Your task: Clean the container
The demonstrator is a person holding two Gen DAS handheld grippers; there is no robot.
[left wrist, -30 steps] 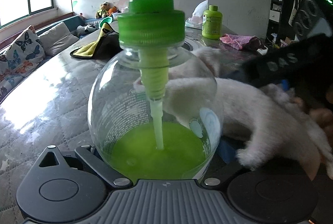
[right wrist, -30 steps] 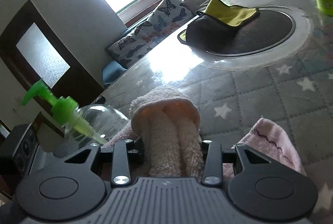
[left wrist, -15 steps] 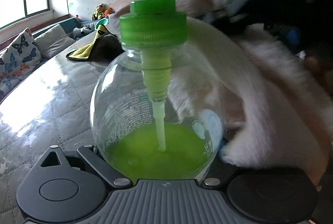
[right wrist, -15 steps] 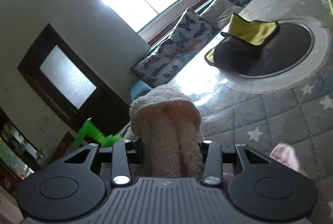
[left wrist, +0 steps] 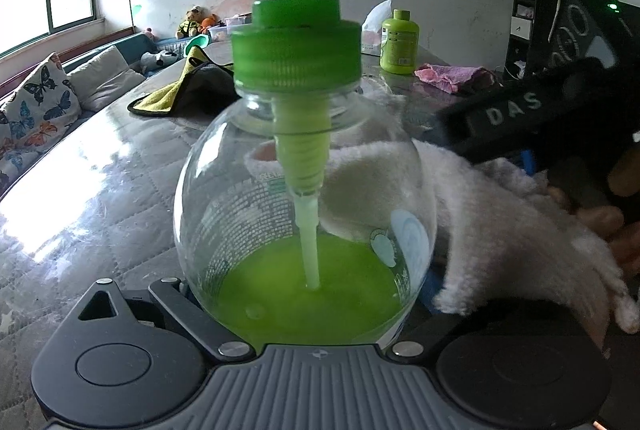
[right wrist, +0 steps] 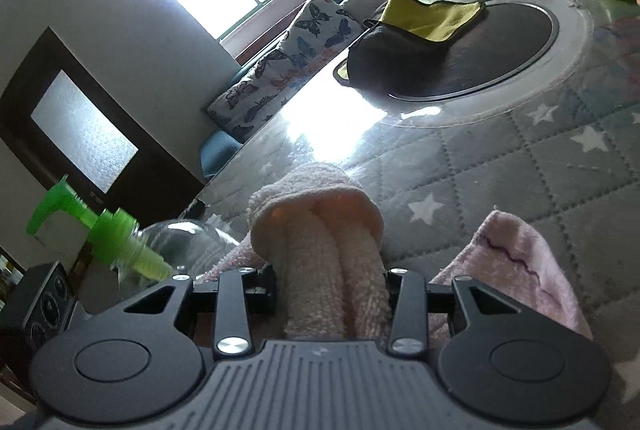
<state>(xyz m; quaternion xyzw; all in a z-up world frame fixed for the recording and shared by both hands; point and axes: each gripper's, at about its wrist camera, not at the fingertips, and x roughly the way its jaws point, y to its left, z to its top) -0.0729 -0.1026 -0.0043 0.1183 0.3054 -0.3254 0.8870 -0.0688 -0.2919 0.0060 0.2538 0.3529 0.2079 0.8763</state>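
Left gripper clamps the round clear pump bottle low on its belly, dead centre of the left wrist view; right gripper is closed on a folded pale pink towel, pressed to the bottle's far side at 3 o'clock. Bottle about a third full of green liquid, green pump cap on. Smooth, curved and probably slippery, bottom-heavy; the low grip looks safest.

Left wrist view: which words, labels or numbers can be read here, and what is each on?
"DAS": white letters on the black right gripper body.
Pump bottle: printed text seen through the glass, too small and reversed to read.
Green bottle at the back: label too small to read.
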